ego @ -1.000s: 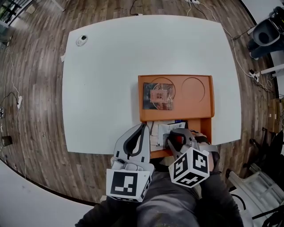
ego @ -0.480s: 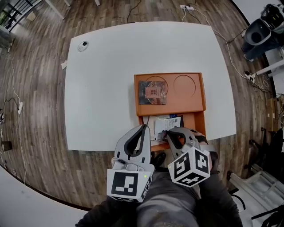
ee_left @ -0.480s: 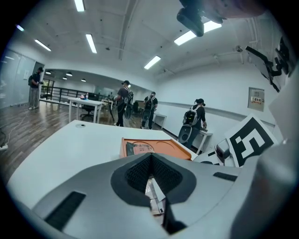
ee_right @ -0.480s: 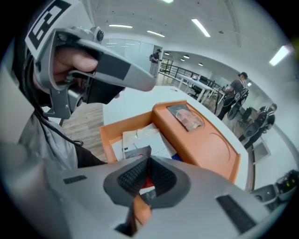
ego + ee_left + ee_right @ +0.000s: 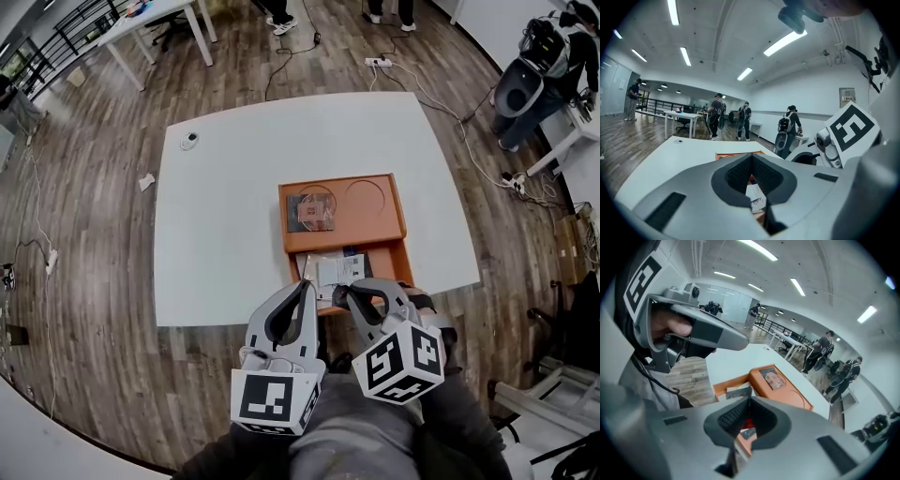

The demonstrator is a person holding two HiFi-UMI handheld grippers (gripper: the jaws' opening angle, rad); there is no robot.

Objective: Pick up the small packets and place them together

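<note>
An orange tray [image 5: 386,231] lies on the white table [image 5: 225,234]. A brown packet [image 5: 313,210] rests on its far section, and white packets [image 5: 339,270] lie in its near compartment. My right gripper [image 5: 340,292] hovers over the tray's near edge. It is shut on a small packet with red on it [image 5: 747,423], which hangs edge-on between the jaws. My left gripper [image 5: 302,286] hangs beside it, shut with nothing held. Through its jaw hollow I see a white packet [image 5: 756,197] in the tray. The brown packet [image 5: 773,378] also shows in the right gripper view.
A small round object [image 5: 190,141] sits at the table's far left corner. A paper scrap [image 5: 147,180] lies on the wood floor. The table's near edge runs just under both grippers. Several people [image 5: 789,125] and desks stand far behind the table.
Both grippers have lifted up and back from the tray's near compartment. The right one closed there and came up with the small packet. The table now looks smaller and farther.
</note>
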